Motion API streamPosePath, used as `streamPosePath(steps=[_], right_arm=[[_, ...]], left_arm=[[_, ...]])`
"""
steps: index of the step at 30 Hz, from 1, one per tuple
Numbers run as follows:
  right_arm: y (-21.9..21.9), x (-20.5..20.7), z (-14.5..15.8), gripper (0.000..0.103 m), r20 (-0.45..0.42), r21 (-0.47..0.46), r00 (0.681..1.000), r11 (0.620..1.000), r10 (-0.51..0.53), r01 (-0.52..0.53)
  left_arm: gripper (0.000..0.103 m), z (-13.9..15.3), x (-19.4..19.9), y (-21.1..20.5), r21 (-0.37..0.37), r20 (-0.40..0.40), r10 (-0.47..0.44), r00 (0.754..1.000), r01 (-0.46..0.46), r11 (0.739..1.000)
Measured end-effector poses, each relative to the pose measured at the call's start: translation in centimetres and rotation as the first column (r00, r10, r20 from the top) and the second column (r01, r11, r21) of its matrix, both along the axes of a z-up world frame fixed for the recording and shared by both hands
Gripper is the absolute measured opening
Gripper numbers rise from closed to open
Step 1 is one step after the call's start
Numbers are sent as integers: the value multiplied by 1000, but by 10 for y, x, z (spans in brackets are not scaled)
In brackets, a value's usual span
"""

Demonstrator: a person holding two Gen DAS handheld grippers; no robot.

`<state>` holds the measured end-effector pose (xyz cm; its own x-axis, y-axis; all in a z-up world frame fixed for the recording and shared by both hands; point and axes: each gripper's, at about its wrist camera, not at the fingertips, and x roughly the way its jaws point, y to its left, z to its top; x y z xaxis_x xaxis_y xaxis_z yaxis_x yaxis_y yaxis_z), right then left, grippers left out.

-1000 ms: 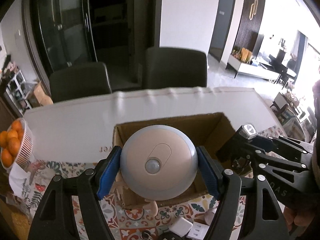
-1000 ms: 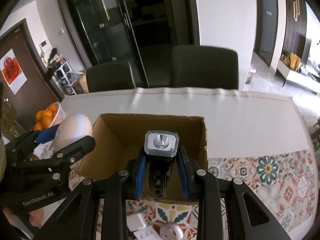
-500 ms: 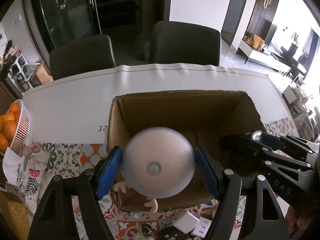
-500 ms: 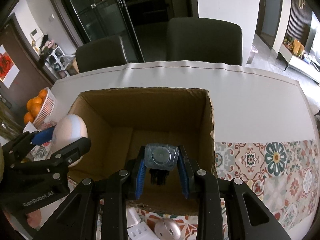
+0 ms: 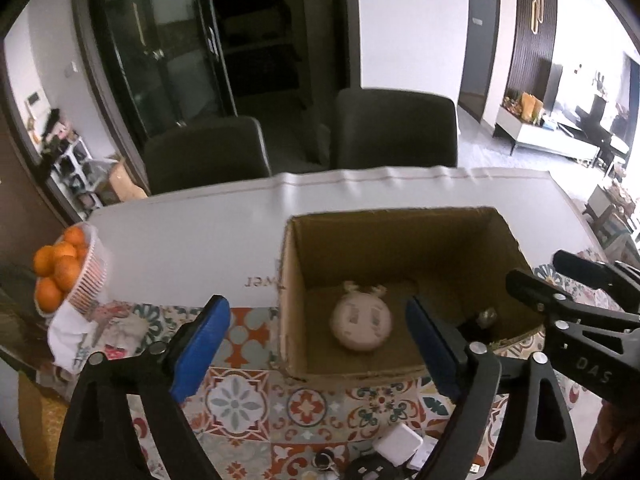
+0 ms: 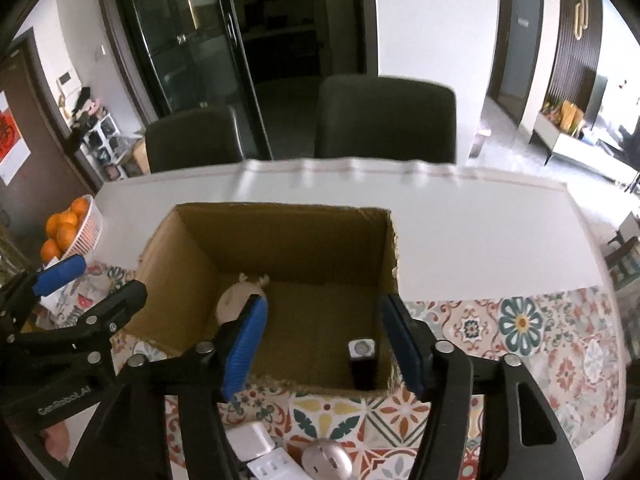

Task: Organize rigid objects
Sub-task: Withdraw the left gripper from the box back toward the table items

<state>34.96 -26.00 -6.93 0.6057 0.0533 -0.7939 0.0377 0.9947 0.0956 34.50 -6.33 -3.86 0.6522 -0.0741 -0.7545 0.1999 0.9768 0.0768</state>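
The open cardboard box [image 5: 289,280] stands on the table under both grippers. A round beige night light [image 5: 362,322] with small antlers lies on the box floor, face up, also visible as the night light [image 6: 236,296]. A small black lamp [image 6: 362,354] with a square lens stands in the box's near right corner, and shows as the lamp [image 5: 486,315]. My left gripper [image 5: 316,340] hangs over the box's left wall, jaws opening, with nothing pressed between the pads. My right gripper [image 6: 322,344] is above the box's front, jaws opening, and the lamp stands free below it.
A white basket of oranges [image 5: 66,276] stands at the table's left end. White chargers [image 6: 256,442] and a round pinkish gadget [image 6: 326,460] lie on the patterned cloth [image 6: 520,320] in front of the box. Two dark chairs [image 5: 396,128] stand behind the table.
Both grippers have opened and let go. The round night light dropped from the left gripper onto the box floor. The black lamp left the right gripper and now stands in the box's corner.
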Motion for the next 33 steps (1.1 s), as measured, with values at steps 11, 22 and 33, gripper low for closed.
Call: streamPosePath(steps=[11, 22, 33], right_arm=[[20, -55, 38, 75, 128, -31, 992, 999, -13, 17], [45, -114, 43, 76, 220, -82, 975, 997, 4, 14], [58, -155, 17, 77, 198, -80, 975, 993, 103, -89]], left_arm=[[103, 29, -55, 23, 33, 153, 28, 988, -33, 999], [103, 19, -114, 47, 29, 192, 60, 979, -67, 997], [103, -5, -171, 48, 42, 178, 97, 979, -106, 994]])
